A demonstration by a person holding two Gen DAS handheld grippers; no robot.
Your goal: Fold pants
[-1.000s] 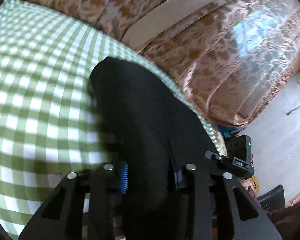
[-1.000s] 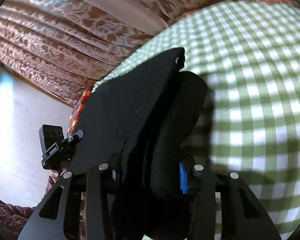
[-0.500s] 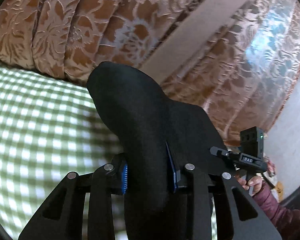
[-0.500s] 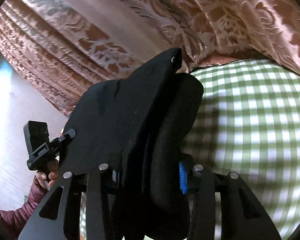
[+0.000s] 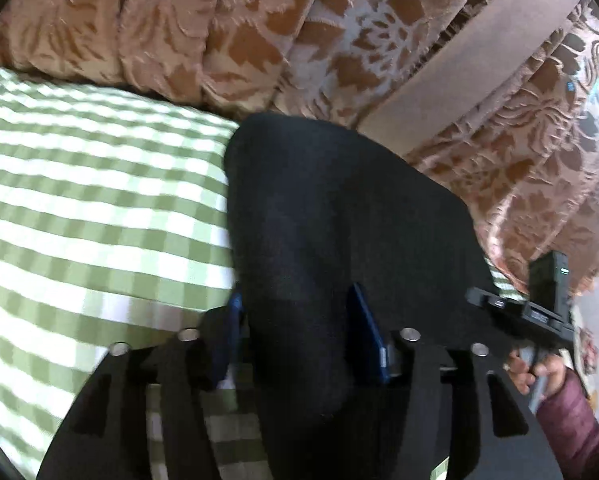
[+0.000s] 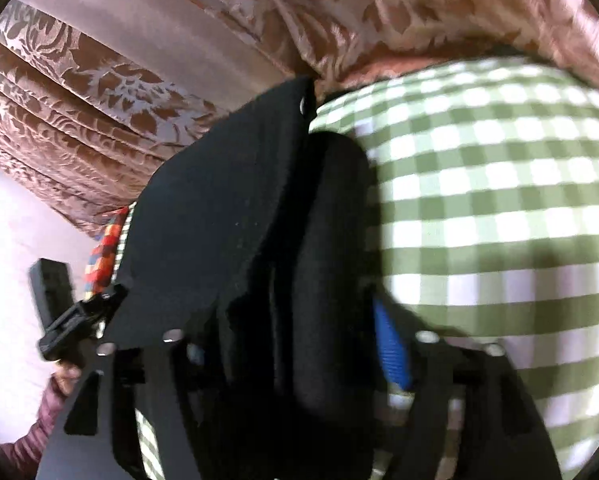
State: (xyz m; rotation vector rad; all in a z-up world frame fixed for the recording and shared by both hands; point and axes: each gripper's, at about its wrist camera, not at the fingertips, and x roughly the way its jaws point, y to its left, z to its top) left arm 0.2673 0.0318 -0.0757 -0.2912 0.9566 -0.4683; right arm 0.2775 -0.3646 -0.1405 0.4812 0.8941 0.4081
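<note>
Two grippers hold one pair of black pants point(image 5: 331, 240). The left gripper point(image 5: 299, 332) is black, with flat blue pads point(image 5: 365, 336), and its fingers are pinched on a thick fold of the soft, dark cloth. The right gripper point(image 6: 295, 344) looks the same, with one ribbed blue pad point(image 6: 391, 352) showing, and it squeezes a bunch of stacked folds of the pants point(image 6: 235, 220). The cloth is matte and a little fuzzy. It rises up from each gripper in a rounded hump, and a flat sheet of it stretches between the two tools. One small round silver snap point(image 6: 302, 104) sits at the top corner of that sheet.

Under the pants lies a bed cover point(image 5: 79, 200) with green and white squares. The pants are held up over its side edge, close to the far end. One strip of red and orange patchwork point(image 6: 105, 248) peeks out at that edge.

Farther back hangs a shiny curtain point(image 5: 259, 32) with brown leaf shapes in long soft pleats. One plain tan band point(image 5: 479, 64) runs across it.
</note>
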